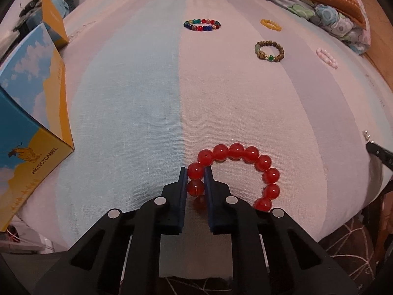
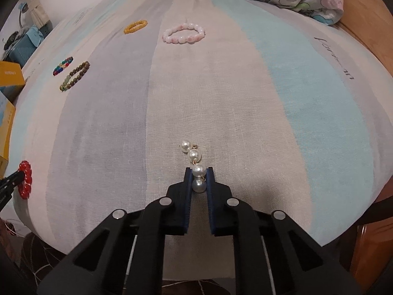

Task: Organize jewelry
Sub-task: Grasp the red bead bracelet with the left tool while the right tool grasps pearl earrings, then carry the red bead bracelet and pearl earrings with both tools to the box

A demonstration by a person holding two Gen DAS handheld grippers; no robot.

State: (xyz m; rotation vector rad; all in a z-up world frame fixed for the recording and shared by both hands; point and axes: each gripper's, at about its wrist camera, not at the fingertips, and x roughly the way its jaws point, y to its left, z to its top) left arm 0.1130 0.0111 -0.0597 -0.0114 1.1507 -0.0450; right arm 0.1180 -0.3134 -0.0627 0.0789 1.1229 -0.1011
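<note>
Left tool (image 1: 195, 172): we see it clenched on the red bead bracelet (image 1: 245, 169) lying on the striped cloth (image 1: 122, 98).
Right tool (image 2: 199, 172): clenched on the pearl strand (image 2: 195, 164), same cloth.

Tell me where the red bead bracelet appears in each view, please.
Left wrist view: red bead bracelet lies bottom centre, its left side gripped in the left claw.
Right wrist view: it shows at the far left edge.
Shared landmark: yellow bracelet on the striped cloth.
</note>
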